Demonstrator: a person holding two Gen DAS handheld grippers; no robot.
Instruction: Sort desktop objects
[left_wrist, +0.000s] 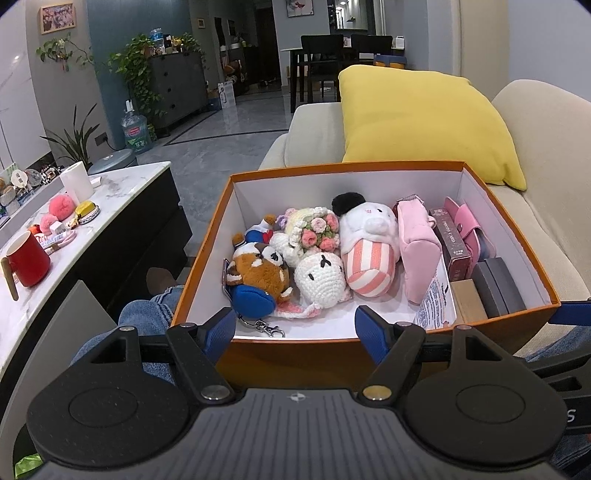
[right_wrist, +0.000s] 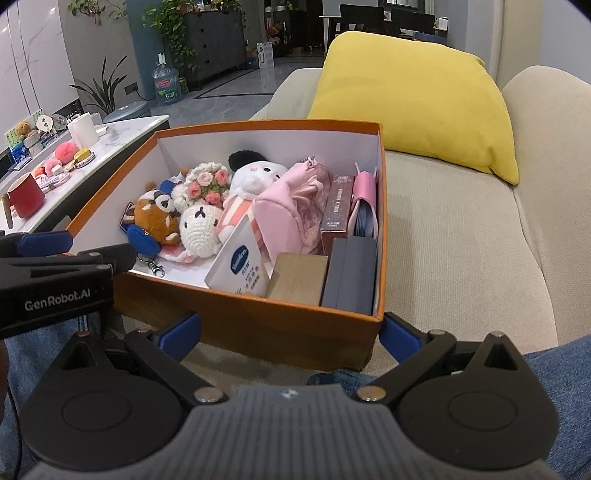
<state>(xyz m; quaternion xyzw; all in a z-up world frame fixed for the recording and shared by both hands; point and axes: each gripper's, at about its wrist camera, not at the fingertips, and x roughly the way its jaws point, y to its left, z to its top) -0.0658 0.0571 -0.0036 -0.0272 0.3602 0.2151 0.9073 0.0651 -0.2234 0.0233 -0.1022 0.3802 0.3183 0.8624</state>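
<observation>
An orange box (left_wrist: 295, 360) (right_wrist: 258, 317) sits on the sofa by my knees. It holds plush toys: a brown one (left_wrist: 258, 273) (right_wrist: 155, 218), a white crocheted one (left_wrist: 321, 280) (right_wrist: 199, 229), a flower bouquet (left_wrist: 317, 229), a striped white one (left_wrist: 365, 243). It also holds a pink pouch (left_wrist: 419, 251) (right_wrist: 284, 210), a Vaseline tube (right_wrist: 240, 262), and small boxes (left_wrist: 495, 288) (right_wrist: 351, 273). My left gripper (left_wrist: 295, 328) is open and empty at the box's near wall. My right gripper (right_wrist: 290, 332) is open and empty, straddling the box's near corner.
A marble-topped table (left_wrist: 122, 206) at the left carries a red mug (left_wrist: 27, 260) (right_wrist: 24, 197), a white cup (left_wrist: 75, 181), pink pompoms (left_wrist: 61, 205) and small trinkets. A yellow cushion (left_wrist: 424, 125) (right_wrist: 413, 99) leans on the beige sofa (right_wrist: 461, 240) behind the box.
</observation>
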